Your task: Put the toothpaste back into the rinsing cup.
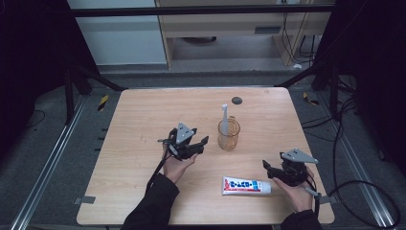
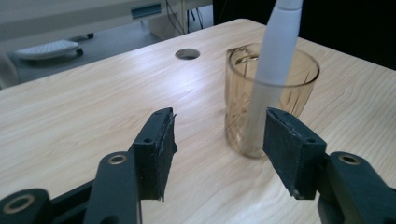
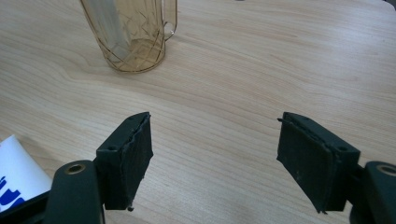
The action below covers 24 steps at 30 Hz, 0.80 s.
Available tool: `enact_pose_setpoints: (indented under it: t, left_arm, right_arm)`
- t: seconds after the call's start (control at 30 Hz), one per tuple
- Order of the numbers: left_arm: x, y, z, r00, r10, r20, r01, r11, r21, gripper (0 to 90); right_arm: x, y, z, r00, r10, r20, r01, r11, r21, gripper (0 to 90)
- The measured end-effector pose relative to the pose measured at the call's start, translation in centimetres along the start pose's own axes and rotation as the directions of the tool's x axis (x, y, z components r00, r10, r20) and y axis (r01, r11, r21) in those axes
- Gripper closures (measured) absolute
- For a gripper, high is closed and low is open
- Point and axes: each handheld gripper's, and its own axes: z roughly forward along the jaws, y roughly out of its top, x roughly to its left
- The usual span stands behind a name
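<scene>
Toothbrush [image 1: 224, 115], white and slender, stands near upright in an amber faceted glass mug [image 1: 229, 135] at mid-desk, long axis vertical. Left gripper [image 1: 200, 142] sits just beside the mug, jaws wide apart, holding nothing. Right gripper [image 1: 266, 167] hovers by the flat-lying toothpaste tube [image 1: 246, 185], jaws wide apart, empty. Wood-grain desk [image 1: 139, 120].

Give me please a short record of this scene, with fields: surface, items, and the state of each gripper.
surface: wooden table with a round hole near the far edge
cup: amber glass cup, upright
in cup: white toothbrush, leaning on the rim
tube: toothpaste tube, lying flat near the front edge
left gripper: open, beside the cup, empty
right gripper: open, by the tube, empty
</scene>
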Motion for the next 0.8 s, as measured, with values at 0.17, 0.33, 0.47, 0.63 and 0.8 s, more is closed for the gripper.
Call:
enact_pose_setpoints:
  t: [0.17, 0.33, 0.47, 0.63, 0.8]
  left_arm:
    - [1.6, -0.6, -2.3, 0.9994, 0.010, -0.033, -0.009, 0.9994, 0.035, 40.7]
    - [2.7, -2.0, -4.8, 0.9974, 0.016, -0.070, -0.012, 0.9981, 0.061, 38.8]
    - [3.7, -4.1, -7.1, 0.9956, 0.000, -0.094, 0.009, 0.9957, 0.092, 38.4]
    - [4.7, -6.6, -9.5, 0.9914, -0.028, -0.128, 0.045, 0.9903, 0.131, 39.0]
    - [5.6, -8.8, -11.6, 0.9859, -0.053, -0.159, 0.083, 0.9779, 0.192, 40.1]
  right_arm:
    - [0.1, 0.2, -0.2, 1.0000, -0.004, -0.009, 0.004, 1.000, 0.011, 31.2]
    - [0.1, 0.2, -0.4, 0.9997, -0.008, -0.021, 0.009, 1.000, 0.024, 38.7]
    - [0.1, 0.3, -0.5, 0.9992, -0.015, -0.036, 0.016, 0.999, 0.030, 46.6]
    - [0.2, 0.3, -0.6, 0.9982, -0.031, -0.050, 0.034, 0.998, 0.044, 55.4]
    - [0.5, 0.2, -0.7, 0.9964, -0.030, -0.079, 0.035, 0.997, 0.065, 63.0]
